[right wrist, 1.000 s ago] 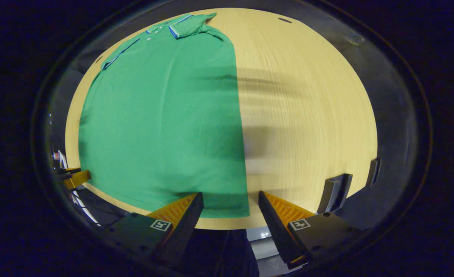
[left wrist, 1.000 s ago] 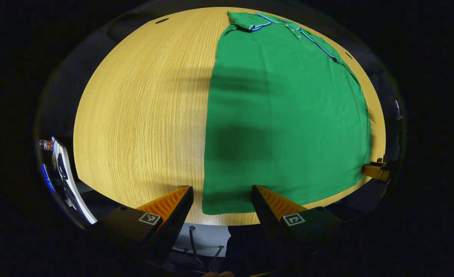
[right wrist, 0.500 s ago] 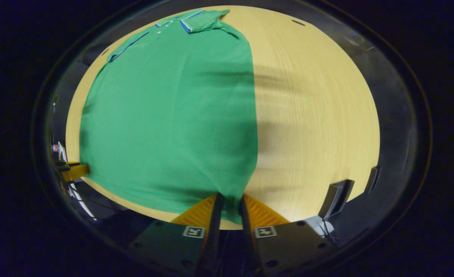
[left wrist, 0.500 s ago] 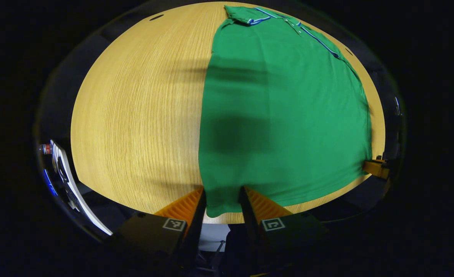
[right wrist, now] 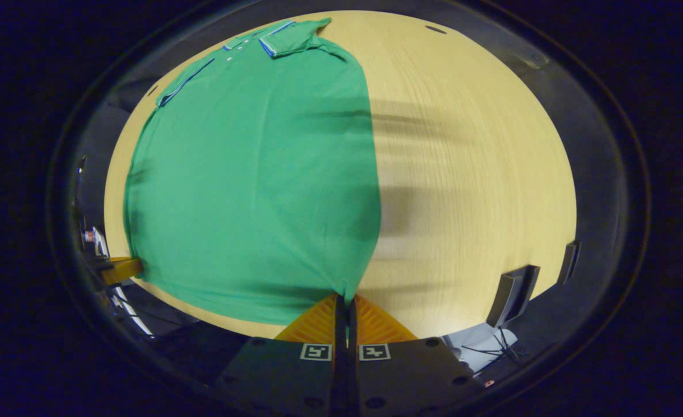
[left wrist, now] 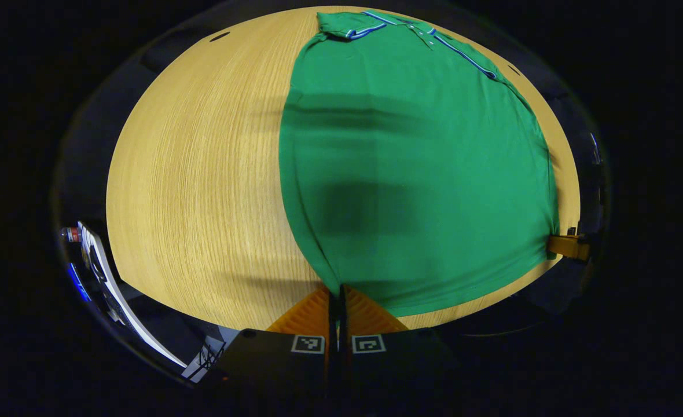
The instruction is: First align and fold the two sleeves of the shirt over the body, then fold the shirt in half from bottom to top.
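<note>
Left gripper view: a green shirt (left wrist: 417,174) lies spread on a wooden table (left wrist: 202,174), collar (left wrist: 376,26) toward the far edge and hem toward the near edge. Both sleeves are already folded in over the body, leaving straight side edges. The left gripper (left wrist: 337,298) has its fingers closed on the near left corner of the hem, with cloth pinched between them; the fabric is drawn into a taut point at the grip. At the far right of the hem, the tip of the other gripper (left wrist: 567,246) touches the opposite corner.

Right gripper view: the same shirt (right wrist: 260,174) covers the left half of the table (right wrist: 469,174), with the collar (right wrist: 278,40) far off. The right gripper (right wrist: 345,304) has its fingers pressed together on the near right corner of the hem, the cloth gathered to a peak between them. The left gripper's tip (right wrist: 121,269) shows at the other hem corner. Dark brackets (right wrist: 512,295) stand at the near right table edge.
</note>
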`<control>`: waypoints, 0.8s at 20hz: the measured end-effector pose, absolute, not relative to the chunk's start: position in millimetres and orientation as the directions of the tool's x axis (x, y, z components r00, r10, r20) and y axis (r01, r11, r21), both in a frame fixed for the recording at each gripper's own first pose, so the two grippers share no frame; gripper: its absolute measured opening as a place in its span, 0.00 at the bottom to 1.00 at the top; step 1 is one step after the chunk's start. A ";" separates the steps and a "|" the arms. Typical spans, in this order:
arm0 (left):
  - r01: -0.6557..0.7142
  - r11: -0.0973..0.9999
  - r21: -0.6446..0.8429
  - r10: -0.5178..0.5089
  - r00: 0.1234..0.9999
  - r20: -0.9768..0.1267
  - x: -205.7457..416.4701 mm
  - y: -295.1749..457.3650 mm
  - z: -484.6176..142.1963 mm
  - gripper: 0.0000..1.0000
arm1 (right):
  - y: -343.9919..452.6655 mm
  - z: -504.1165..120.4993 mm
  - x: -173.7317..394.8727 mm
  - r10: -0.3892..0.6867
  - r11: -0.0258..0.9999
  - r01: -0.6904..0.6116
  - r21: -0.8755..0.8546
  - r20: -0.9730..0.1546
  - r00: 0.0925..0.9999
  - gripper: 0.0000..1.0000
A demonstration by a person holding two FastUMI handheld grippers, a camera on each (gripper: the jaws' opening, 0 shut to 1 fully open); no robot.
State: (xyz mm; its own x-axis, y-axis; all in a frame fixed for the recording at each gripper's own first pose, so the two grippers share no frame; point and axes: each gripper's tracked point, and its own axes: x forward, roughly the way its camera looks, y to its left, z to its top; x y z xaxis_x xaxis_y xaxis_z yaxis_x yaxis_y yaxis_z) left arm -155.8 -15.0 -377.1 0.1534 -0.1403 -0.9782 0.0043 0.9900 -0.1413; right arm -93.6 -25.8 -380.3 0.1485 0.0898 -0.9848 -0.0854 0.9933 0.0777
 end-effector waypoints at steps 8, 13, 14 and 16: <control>0.000 0.981 -0.195 -0.191 0.211 -0.959 -158.4 -16.1 -364.7 0.03 | -20.8 -373.5 -93.5 0.118 0.992 -0.074 0.106 -0.974 0.191 0.02; 0.023 0.983 -0.181 -0.178 0.322 -0.930 -133.9 -11.1 -328.3 0.03 | -12.3 -320.6 -75.4 0.166 0.982 -0.137 0.127 -0.929 0.332 0.02; 0.033 0.984 -0.174 -0.174 0.359 -0.917 -126.3 -9.7 -317.1 0.03 | -9.3 -306.4 -70.9 0.184 0.980 -0.145 0.139 -0.912 0.367 0.02; 0.062 0.987 -0.151 -0.163 0.429 -0.888 -113.4 -7.2 -295.3 0.03 | -5.8 -281.9 -63.6 0.202 0.976 -0.157 0.148 -0.883 0.423 0.02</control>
State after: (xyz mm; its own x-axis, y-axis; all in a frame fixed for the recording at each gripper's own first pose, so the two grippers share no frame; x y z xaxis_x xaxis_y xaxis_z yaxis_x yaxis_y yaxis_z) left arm -113.4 -7.2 -295.3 0.4290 -0.1631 -0.8885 0.0623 0.9866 -0.1510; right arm -63.6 -5.8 -281.9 0.4229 0.2018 -0.8834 -0.1568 0.9765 0.1480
